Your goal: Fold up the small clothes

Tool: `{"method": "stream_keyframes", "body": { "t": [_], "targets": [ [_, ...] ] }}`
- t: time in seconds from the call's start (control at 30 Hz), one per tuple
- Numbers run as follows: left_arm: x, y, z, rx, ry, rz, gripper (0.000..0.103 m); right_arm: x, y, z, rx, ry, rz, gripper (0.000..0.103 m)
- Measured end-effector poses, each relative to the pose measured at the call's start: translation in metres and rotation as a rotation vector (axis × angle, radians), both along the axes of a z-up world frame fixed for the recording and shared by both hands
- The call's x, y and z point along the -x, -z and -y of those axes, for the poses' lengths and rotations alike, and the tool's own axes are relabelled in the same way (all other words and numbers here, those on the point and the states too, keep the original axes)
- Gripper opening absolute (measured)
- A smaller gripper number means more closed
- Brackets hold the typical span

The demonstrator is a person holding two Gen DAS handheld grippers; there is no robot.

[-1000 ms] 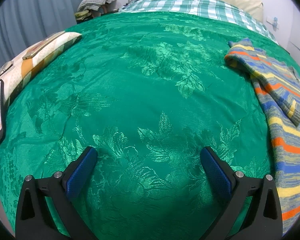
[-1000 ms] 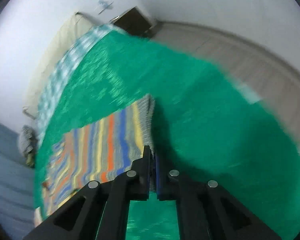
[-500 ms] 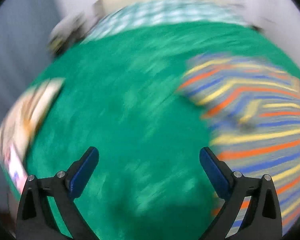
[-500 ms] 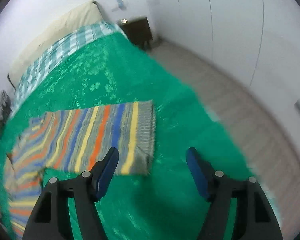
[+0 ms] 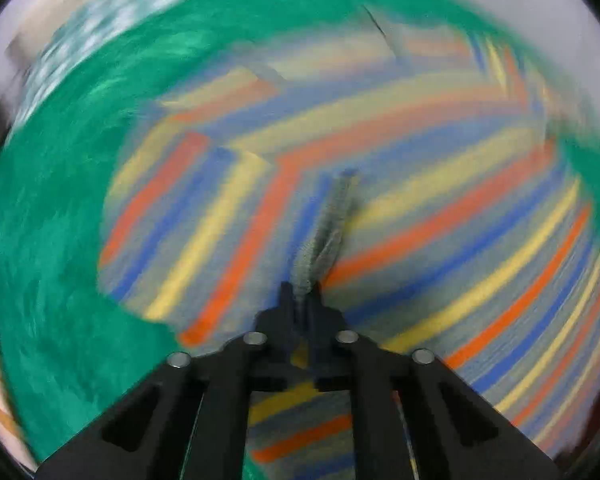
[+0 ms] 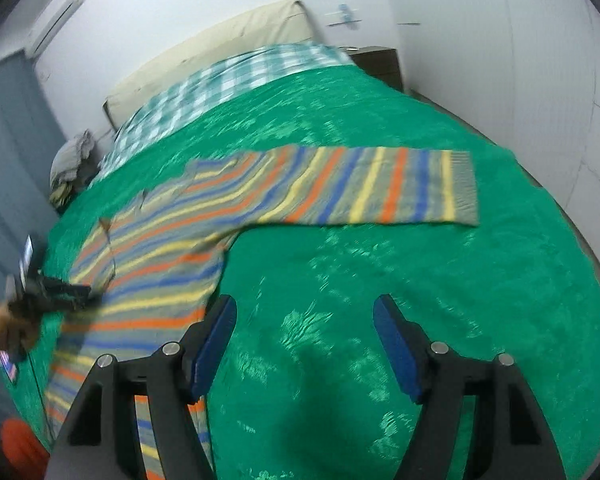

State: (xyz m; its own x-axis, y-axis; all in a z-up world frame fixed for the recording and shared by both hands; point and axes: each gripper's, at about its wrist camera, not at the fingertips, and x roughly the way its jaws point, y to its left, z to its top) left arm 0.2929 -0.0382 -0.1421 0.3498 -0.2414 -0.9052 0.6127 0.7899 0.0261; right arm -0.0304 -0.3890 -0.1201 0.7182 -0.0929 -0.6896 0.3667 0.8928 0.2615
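A striped sweater (image 6: 188, 232) in orange, blue, yellow and grey lies on the green bedspread (image 6: 380, 280). One sleeve (image 6: 380, 188) stretches flat to the right, ending in a grey cuff. My left gripper (image 5: 301, 294) is shut on a grey ribbed edge of the sweater (image 5: 324, 232); the left wrist view is blurred. That gripper also shows at the left of the right wrist view (image 6: 64, 294), held by a hand. My right gripper (image 6: 304, 344) is open and empty above bare bedspread, below the sleeve.
A checked sheet (image 6: 228, 80) and a cream headboard (image 6: 220, 44) lie at the bed's far end. A dark nightstand (image 6: 380, 64) stands at the right. A pile of cloth (image 6: 72, 160) sits at the left. The bed's right edge (image 6: 560, 208) drops to the floor.
My left gripper swung right from bare bedspread onto the sweater and shut on its grey edge. My right gripper let go of the sleeve, opened, and drew back.
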Motion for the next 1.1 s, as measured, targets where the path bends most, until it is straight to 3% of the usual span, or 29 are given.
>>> {"method": "stream_keyframes", "body": {
  "t": [0.1,0.17,0.23,0.3,0.4,0.6,0.8,0.93,1.0,1.1],
  "targets": [
    [-0.032,-0.035,-0.081,0.222,-0.296,0.01,0.004,0.001,0.005,-0.005,0.03,-0.028,-0.009,0.071],
    [-0.052,-0.041,-0.15,0.328,-0.568,0.014,0.004,-0.004,0.012,-0.008,0.026,-0.046,-0.025,0.071],
    [-0.067,-0.03,-0.214,0.336,-0.825,0.018,0.003,-0.011,0.019,-0.012,0.016,-0.06,-0.045,0.071],
    [-0.077,-0.013,-0.254,0.306,-0.955,-0.01,0.003,-0.013,0.023,-0.019,0.02,-0.076,-0.061,0.071],
    [-0.081,0.006,-0.273,0.249,-0.987,-0.03,0.002,-0.02,0.032,-0.029,0.045,-0.107,-0.096,0.071],
    [-0.079,0.016,-0.277,0.153,-1.009,0.001,0.0,-0.028,0.05,-0.038,0.084,-0.124,-0.164,0.071],
    [-0.071,0.033,-0.284,0.119,-0.965,0.008,0.0,-0.031,0.054,-0.041,0.104,-0.122,-0.173,0.071],
    [-0.07,0.039,-0.282,0.05,-0.936,0.01,0.0,-0.034,0.056,-0.04,0.106,-0.12,-0.177,0.071],
    [-0.069,0.036,-0.279,0.044,-0.931,0.028,0.001,-0.035,0.057,-0.041,0.112,-0.12,-0.178,0.071],
    [-0.05,0.022,-0.273,0.098,-0.881,0.085,0.012,-0.036,0.057,-0.04,0.117,-0.124,-0.173,0.073]
  ]
}}
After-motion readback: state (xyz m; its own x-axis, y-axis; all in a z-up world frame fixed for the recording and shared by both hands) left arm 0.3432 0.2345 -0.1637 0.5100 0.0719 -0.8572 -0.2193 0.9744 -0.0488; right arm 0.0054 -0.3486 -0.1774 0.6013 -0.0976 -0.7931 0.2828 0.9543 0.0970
